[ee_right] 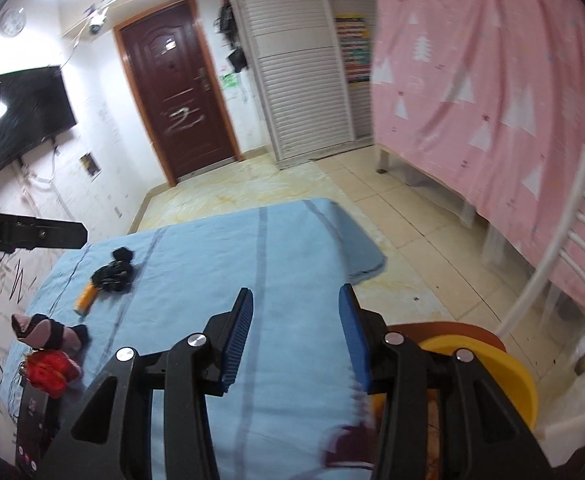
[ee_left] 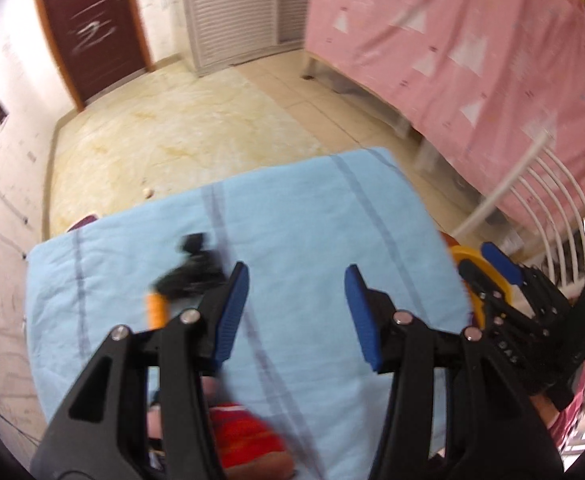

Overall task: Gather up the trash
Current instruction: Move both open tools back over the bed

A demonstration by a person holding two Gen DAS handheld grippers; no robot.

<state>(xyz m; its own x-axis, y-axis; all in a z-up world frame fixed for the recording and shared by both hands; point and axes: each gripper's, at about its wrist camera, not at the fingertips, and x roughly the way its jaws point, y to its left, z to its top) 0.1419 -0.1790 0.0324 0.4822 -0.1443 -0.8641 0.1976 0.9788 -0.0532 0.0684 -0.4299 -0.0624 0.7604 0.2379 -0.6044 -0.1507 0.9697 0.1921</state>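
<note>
- Both grippers, left and right, hang with jaws apart and nothing between them, above a blue cloth
- Trash remains uncollected on the cloth: black clump, orange tube, red wrapper
- Yellow bin stands just beside, contents hidden
- Left view smeared; clump's makeup unclear

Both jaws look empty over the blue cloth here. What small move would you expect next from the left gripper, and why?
Probably a short reach forward and left to bring the left gripper over the orange tube beside the black crumpled item. Its jaws stand apart with nothing between them, the right gripper is empty too, and those pieces lie loose on the blue cloth, nearest the left side.
</note>
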